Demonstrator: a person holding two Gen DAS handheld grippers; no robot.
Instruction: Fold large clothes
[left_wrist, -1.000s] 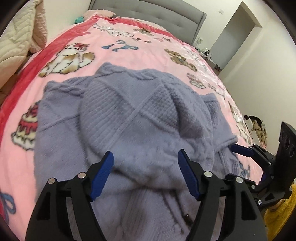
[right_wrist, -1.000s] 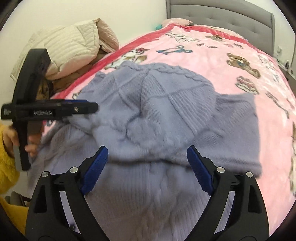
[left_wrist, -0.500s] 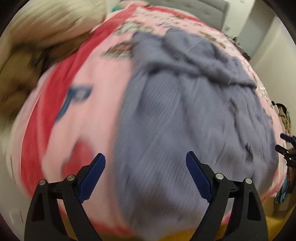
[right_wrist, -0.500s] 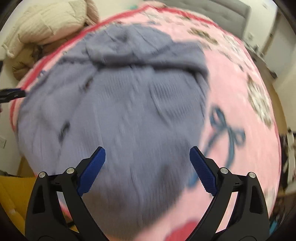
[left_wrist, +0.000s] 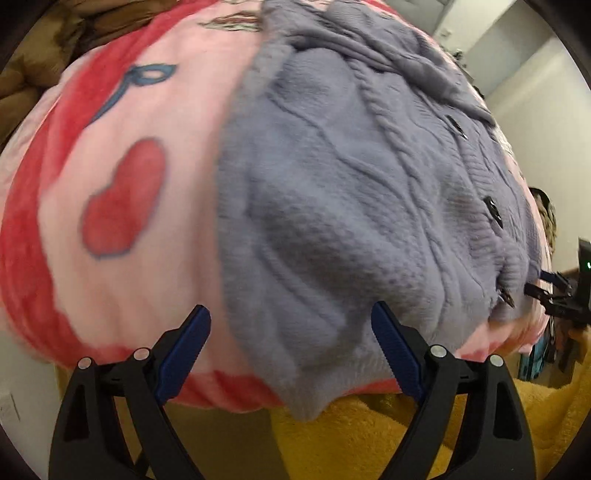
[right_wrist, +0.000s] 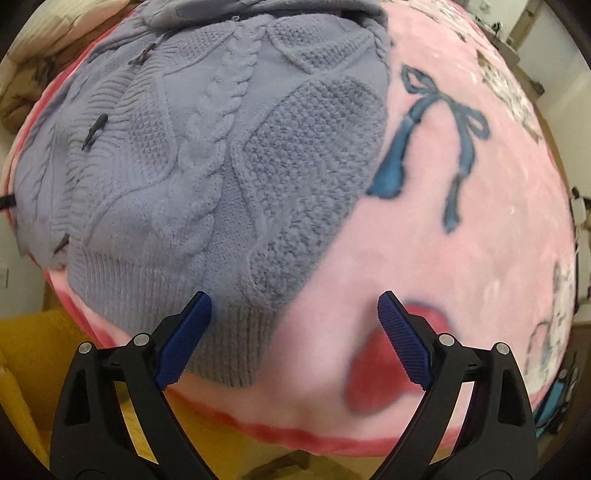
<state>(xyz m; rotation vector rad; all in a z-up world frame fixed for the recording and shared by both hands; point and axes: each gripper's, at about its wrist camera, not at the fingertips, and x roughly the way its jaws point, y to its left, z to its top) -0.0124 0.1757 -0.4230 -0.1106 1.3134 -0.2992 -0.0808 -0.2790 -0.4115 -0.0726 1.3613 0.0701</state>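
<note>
1. The lavender cable-knit cardigan lies spread on a pink fleece blanket with red border, its ribbed hem reaching the near edge of the bed and a corner of it hanging slightly over that edge.
2. Nearest in the left wrist view, the left gripper hovers with its blue-padded fingers spread wide and nothing between them; the cardigan's near left hem corner sits in the gap beyond the pads, and contact cannot be told.
3. Nearest in the right wrist view, the right gripper is likewise spread wide and empty, with the cardigan's ribbed hem just beyond its left pad and bare blanket beyond its right pad.
4. Below the bed edge in both views is a yellow fuzzy fabric.
5. Further up, dark toggle buttons run along the cardigan's front band, beside a thick braided cable.
6. On the blanket beside the garment are a red heart print and a blue ribbon bow print.
7. At the right edge of the left wrist view, the right gripper appears again beside the cardigan's far hem corner.
8. Farthest, the folded-in upper part of the cardigan lies bunched, and a beige quilted bedding pile sits past the blanket's edge.
</note>
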